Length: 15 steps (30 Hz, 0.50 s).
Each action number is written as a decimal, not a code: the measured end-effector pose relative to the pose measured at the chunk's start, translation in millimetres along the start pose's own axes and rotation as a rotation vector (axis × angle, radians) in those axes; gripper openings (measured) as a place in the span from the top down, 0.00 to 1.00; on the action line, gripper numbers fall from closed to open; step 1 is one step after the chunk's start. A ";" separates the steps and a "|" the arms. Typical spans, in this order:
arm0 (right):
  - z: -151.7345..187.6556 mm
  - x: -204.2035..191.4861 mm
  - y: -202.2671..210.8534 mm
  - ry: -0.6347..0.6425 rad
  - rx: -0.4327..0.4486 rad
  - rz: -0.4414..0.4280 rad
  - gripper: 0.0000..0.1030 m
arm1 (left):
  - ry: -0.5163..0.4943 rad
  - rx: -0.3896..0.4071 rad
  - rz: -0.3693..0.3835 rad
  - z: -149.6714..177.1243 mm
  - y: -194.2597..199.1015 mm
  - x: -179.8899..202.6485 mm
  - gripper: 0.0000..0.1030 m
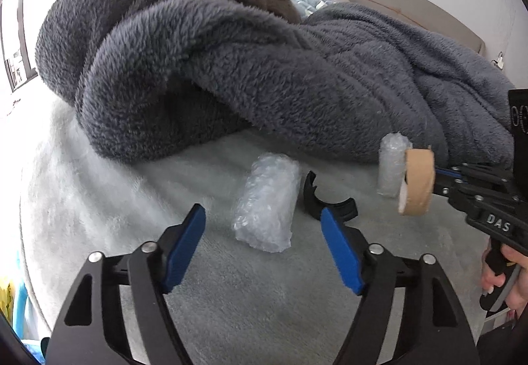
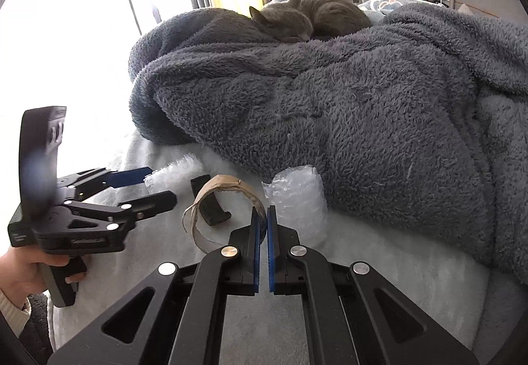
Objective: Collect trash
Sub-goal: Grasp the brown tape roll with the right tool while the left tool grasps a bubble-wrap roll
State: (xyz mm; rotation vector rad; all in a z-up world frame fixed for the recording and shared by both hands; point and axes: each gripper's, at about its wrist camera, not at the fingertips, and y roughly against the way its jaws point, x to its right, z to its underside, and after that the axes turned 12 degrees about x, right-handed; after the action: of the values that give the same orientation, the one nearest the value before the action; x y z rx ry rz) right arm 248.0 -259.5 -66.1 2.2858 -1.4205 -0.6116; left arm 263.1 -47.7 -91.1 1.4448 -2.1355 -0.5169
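One view alone shows the whole cat [image 2: 297, 20], while the right gripper [image 2: 263, 220] pinches the cardboard ring [image 2: 217, 190] and the left gripper [image 1: 264, 226] gapes around nothing.

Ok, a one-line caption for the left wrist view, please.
Open left claw above a bubble-wrap roll on the bed, right claw gripping a cardboard tape ring nearby.

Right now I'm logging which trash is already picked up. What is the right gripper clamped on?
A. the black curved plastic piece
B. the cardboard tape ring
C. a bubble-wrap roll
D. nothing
B: the right gripper pinches the wall of the cardboard tape ring, lifted off the bed, while both bubble-wrap rolls and the black piece lie untouched.
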 end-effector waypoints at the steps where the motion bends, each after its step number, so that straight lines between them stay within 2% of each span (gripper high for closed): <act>1: 0.4 0.0 1.5 -0.001 0.001 -0.002 0.97 | 0.005 -0.003 0.005 0.2 -1.7 -0.5 0.33; 4: -0.1 -0.4 4.0 -0.001 0.004 -0.004 0.97 | 0.009 -0.011 0.019 0.9 -6.5 -0.1 0.41; 8: -2.7 -1.6 6.8 0.000 0.003 -0.003 0.97 | 0.010 -0.014 0.014 1.1 -8.5 0.2 0.61; 15: -5.9 -10.2 13.4 0.006 0.004 -0.007 0.97 | 0.032 0.005 0.041 1.2 4.7 -1.2 0.64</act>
State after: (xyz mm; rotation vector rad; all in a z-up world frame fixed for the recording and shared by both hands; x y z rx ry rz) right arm 237.3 -255.3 -52.5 2.2946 -1.4127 -0.6049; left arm 259.3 -44.8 -89.7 1.4001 -2.1380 -0.4700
